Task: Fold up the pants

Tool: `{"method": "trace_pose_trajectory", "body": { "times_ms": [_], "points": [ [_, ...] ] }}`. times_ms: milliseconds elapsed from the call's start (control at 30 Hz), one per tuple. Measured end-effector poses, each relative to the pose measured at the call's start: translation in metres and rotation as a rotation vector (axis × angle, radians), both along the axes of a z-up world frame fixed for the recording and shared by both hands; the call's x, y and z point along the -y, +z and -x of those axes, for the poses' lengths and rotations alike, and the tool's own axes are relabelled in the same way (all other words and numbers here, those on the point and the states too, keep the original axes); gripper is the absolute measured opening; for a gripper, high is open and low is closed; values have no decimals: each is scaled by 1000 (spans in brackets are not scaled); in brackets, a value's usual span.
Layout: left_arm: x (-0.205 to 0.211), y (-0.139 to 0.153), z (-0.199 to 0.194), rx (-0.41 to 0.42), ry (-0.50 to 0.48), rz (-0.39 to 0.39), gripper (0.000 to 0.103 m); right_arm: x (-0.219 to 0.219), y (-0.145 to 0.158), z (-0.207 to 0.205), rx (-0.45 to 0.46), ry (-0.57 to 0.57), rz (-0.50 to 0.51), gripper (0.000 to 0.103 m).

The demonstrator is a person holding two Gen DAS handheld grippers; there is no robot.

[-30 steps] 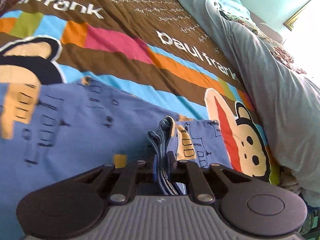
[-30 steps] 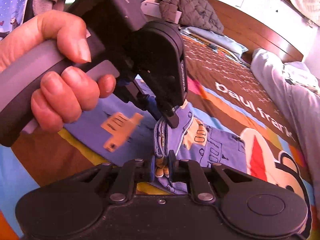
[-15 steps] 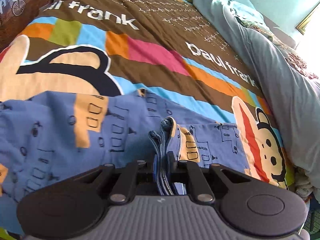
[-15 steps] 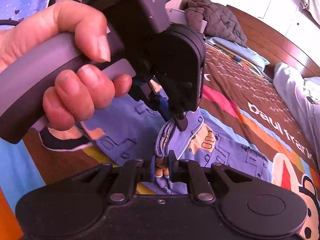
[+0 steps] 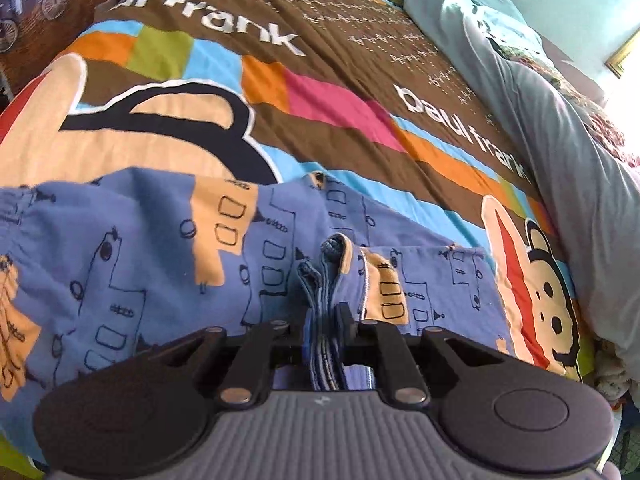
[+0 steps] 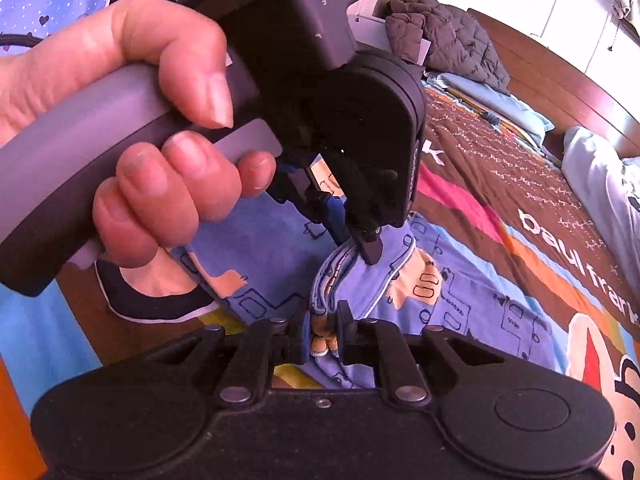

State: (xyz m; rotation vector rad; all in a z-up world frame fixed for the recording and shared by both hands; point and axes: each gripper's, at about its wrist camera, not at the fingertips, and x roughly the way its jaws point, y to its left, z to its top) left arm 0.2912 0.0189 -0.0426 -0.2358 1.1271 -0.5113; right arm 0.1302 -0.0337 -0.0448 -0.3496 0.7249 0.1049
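Blue pants (image 5: 132, 248) with orange patches and black line drawings lie on the bedspread. My left gripper (image 5: 324, 320) is shut on a bunched stack of the pants' edges. In the right wrist view the pants (image 6: 472, 304) lie spread to the right. My right gripper (image 6: 323, 326) is shut on a bunched edge of them. The left gripper (image 6: 368, 248), held in a hand (image 6: 152, 184), fills the upper left of that view and pinches the same fold just beyond my right gripper.
A colourful brown "paul frank" bedspread (image 5: 328, 100) covers the bed. A grey blanket or pillow roll (image 5: 560, 132) lies along its right side. A dark quilted jacket (image 6: 444, 36) and a wooden headboard (image 6: 560, 80) are at the far end.
Both grippers have carried the held pants edges along over the bedspread, keeping their grip. More of the blue pants now shows spread at the left of the left wrist view.
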Motion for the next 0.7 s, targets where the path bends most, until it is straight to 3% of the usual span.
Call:
{"method": "trace_pose_trajectory", "body": {
  "times_ms": [33,133,167,200,300,400,500,600,700],
  "points": [
    [-2,0,1,6,23,-15,24,0,0,-1,-3,5,-3,17],
    [-14,9,7,37,79,-29,46,9,0,8,-5,36,-19,36],
    [-18,13,10,51,97,-33,53,15,3,15,-1,46,-18,49],
    [-23,19,15,78,114,-37,54,23,6,24,14,49,-14,61],
    [-24,34,27,156,128,-37,59,61,16,50,99,-6,50,74],
    [-11,41,34,210,106,12,72,111,22,49,143,-138,107,75],
    [14,42,40,263,55,43,82,160,23,28,156,-227,8,69],
    [36,33,39,301,18,49,82,191,15,0,132,-152,-158,54],
    [45,15,32,278,34,20,82,202,5,-28,105,-62,-295,37]
  ]
}}
